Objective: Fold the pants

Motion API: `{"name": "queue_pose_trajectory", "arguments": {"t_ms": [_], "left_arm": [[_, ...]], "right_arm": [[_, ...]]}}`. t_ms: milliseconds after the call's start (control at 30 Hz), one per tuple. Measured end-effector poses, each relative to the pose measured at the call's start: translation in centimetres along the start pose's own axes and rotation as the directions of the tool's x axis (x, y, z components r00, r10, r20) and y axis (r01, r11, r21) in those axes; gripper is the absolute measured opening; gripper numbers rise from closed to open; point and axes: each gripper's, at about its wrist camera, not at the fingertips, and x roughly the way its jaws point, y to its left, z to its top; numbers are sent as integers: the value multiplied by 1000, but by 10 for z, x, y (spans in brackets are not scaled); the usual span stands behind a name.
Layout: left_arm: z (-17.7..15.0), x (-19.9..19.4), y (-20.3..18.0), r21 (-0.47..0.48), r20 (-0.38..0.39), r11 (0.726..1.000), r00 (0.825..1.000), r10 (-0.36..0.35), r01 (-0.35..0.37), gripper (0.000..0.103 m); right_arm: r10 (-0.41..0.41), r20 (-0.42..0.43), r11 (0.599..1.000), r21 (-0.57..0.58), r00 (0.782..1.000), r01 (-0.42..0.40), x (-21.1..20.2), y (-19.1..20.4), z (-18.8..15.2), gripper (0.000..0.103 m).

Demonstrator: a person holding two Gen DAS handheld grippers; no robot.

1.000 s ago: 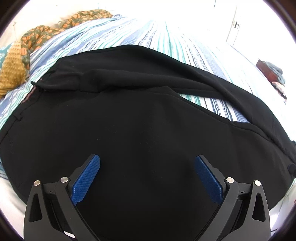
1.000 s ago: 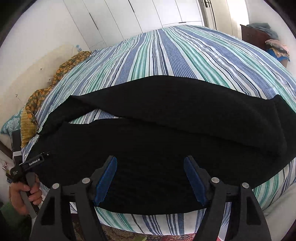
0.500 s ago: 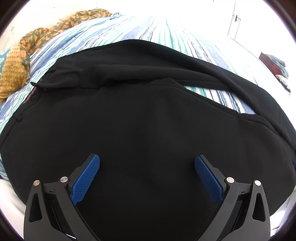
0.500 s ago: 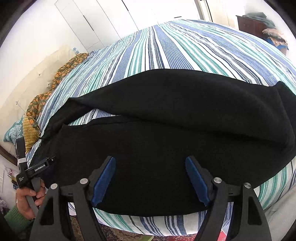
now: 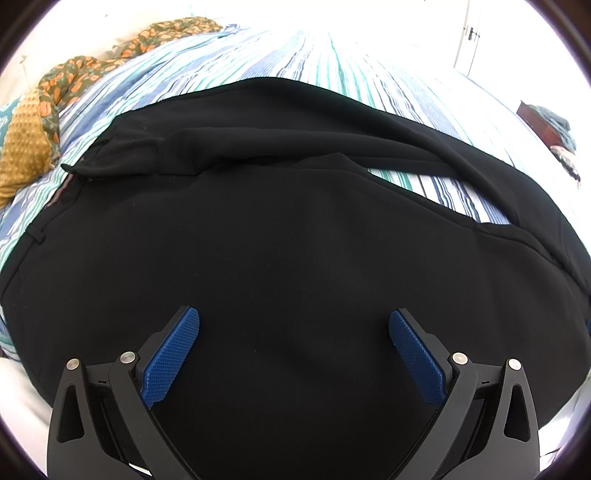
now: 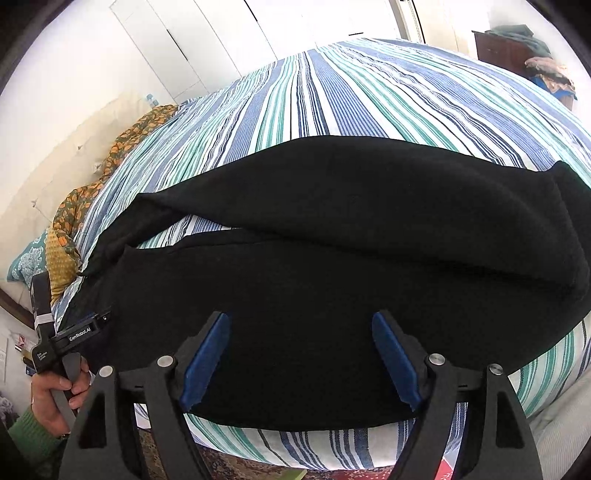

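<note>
Black pants [image 5: 280,236] lie spread across a striped bed, waistband to the left and the two legs running right with a strip of bedspread showing between them. They also show in the right wrist view [image 6: 332,266]. My left gripper [image 5: 293,325] is open and empty, just above the near leg close to the waist. My right gripper [image 6: 301,332] is open and empty, above the near leg toward the cuff end. The left gripper's body [image 6: 70,336] shows at the left of the right wrist view, held in a hand.
The blue, green and white striped bedspread [image 6: 369,99] covers the bed. A mustard and orange patterned cloth [image 5: 33,136] lies at the head end on the left. A dark cabinet with clothes [image 6: 517,48] stands at the far right. White wardrobe doors [image 6: 221,33] are behind.
Both grippers have moved forward and lower over the near leg, so the pants fill more of each view. Both stay open. The pants have not moved.
</note>
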Motion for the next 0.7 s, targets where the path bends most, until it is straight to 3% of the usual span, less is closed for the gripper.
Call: {"name": "queue_pose_trajectory", "arguments": {"t_ms": [133,233,400,533,700], "left_arm": [[7,-13,14,-61,35,997,998,-43,45,102],[13,-21,36,-151,76,987,996,-49,60,102],[12,-4,61,-263,32,963,998,-45,52,102],[10,-1,55,-222,29,975,1000,-11,17,102],[8,4,47,-162,17,986,1000,25,-22,102]], "right_arm": [[16,18,1000,21,1000,-17,-7,-2,3,79],[21,123,996,83,992,-32,-31,-13,7,80],[82,129,974,199,988,-106,-32,-38,7,80],[102,135,943,302,986,-139,-24,-58,13,79],[-33,211,869,490,977,-77,-32,-109,27,77]]}}
